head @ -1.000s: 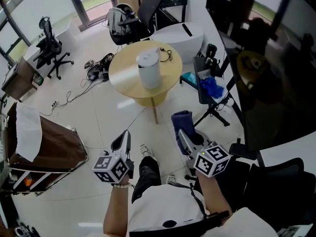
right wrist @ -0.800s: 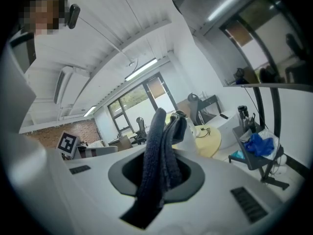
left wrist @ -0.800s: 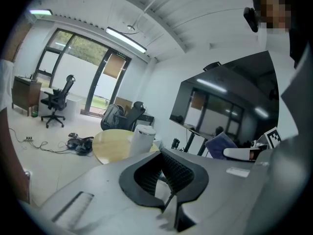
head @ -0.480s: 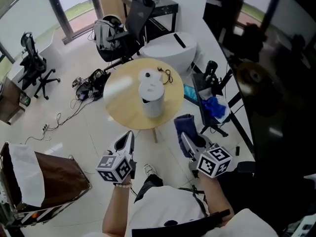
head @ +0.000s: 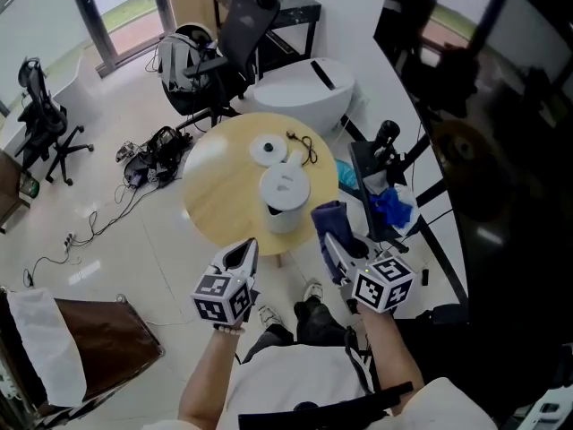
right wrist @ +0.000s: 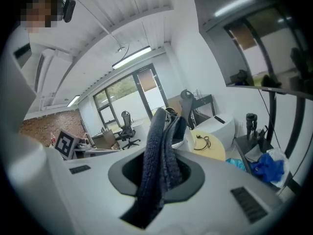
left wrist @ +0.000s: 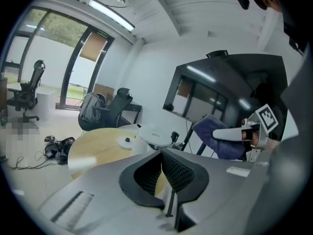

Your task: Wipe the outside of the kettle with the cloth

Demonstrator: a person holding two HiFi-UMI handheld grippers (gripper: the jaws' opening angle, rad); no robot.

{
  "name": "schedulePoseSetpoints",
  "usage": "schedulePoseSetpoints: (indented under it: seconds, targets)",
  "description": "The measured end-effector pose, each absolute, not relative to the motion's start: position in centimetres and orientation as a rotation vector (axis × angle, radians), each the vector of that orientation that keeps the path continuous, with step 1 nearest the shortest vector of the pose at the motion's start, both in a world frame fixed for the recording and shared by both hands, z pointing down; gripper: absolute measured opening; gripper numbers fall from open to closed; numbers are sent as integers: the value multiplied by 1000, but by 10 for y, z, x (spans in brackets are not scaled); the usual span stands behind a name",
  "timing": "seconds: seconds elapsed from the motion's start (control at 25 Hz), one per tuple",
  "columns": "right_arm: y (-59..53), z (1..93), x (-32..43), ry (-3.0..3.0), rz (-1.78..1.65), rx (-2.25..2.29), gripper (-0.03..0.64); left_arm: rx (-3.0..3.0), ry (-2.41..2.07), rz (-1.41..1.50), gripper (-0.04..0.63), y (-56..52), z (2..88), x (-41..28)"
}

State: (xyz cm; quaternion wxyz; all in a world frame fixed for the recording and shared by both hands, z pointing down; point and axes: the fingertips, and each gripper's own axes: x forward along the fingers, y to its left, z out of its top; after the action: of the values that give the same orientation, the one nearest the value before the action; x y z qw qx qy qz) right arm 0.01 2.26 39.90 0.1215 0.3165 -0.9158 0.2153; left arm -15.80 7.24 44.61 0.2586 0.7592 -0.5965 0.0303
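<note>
From the head view, a white cylindrical kettle [head: 285,195] stands upright on a round wooden table [head: 210,200], with a white lid [head: 267,149] lying beside it; what the kettle holds cannot be told. The left gripper [head: 245,249] and right gripper [head: 330,242] hang near the table's edge, short of the kettle. In the left gripper view, the jaws are pressed together with nothing between them, and the kettle is ahead. In the right gripper view, the jaws pinch a dark blue cloth [right wrist: 159,165], folded and draped, partly hiding the kettle beyond.
</note>
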Motion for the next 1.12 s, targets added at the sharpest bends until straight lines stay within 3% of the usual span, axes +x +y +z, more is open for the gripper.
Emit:
schedulePoseSetpoints:
  seconds: [0.28,0.72,1.12]
  targets:
    - [-32,412,-31,-2615,514,810,71,2031,-1629,116,83,42,470,-153]
    - [-125,434,-77,-2425,159,597,71,1973,-1626,97,83,8,489,-141]
    - [-140,464,-109,-2275,-12,437,70,1935,-1605,68,84,-2,496,-140]
